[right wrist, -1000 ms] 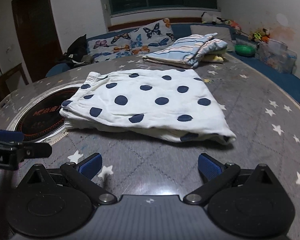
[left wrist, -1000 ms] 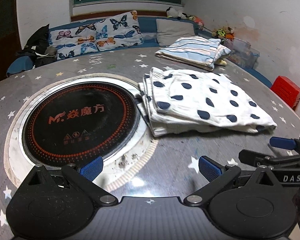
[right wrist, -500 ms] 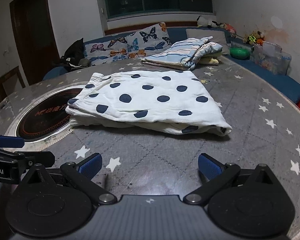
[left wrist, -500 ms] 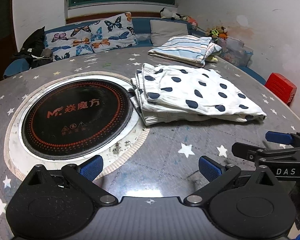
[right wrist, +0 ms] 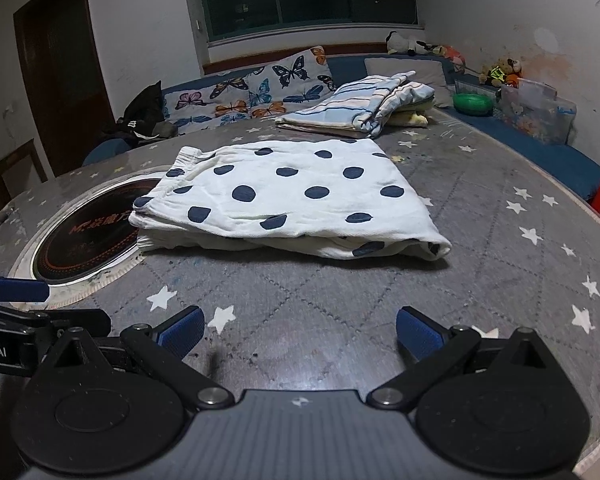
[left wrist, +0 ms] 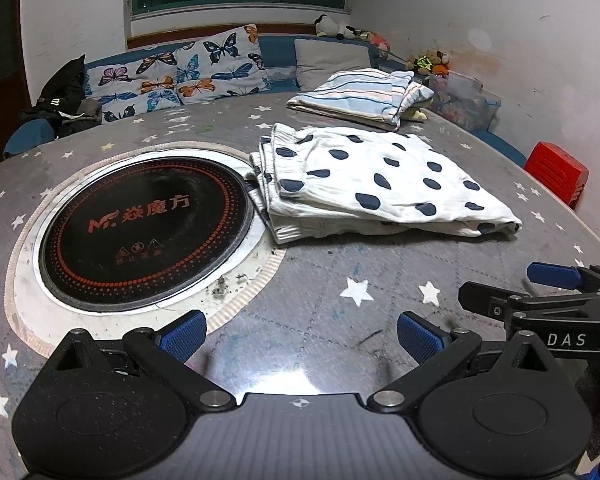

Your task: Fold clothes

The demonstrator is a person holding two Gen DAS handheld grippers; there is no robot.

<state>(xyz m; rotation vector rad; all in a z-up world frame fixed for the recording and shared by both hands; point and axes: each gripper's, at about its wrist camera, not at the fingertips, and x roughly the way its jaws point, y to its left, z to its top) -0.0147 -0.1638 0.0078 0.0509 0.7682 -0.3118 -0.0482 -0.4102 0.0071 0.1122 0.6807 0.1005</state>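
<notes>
Now the table fills both views, grey and star-printed, and the hob set into it is our landmark. Just right of the hob, one edge touching its pale rim, lies the dotted garment, folded into a flat, layered rectangle with a slightly untidy near edge. Beyond it, farther from the hob toward the sofa, sits a striped pile, also folded.

And both tools have drawn back! A second ago they were closer in over the cloth; the garment looks smaller and farther off in each view, with a bare strip of table in front of it. The left gripper hangs near the hob's front rim, its jaws spread wide and carrying nothing. The right gripper sits on the far side from the hob, in front of the garment's loose corner, likewise gaping and empty; its tip shows at the edge of the left view.

That retreat reads to me as this fold being finished, with the dotted piece ready to join the pile.
</notes>
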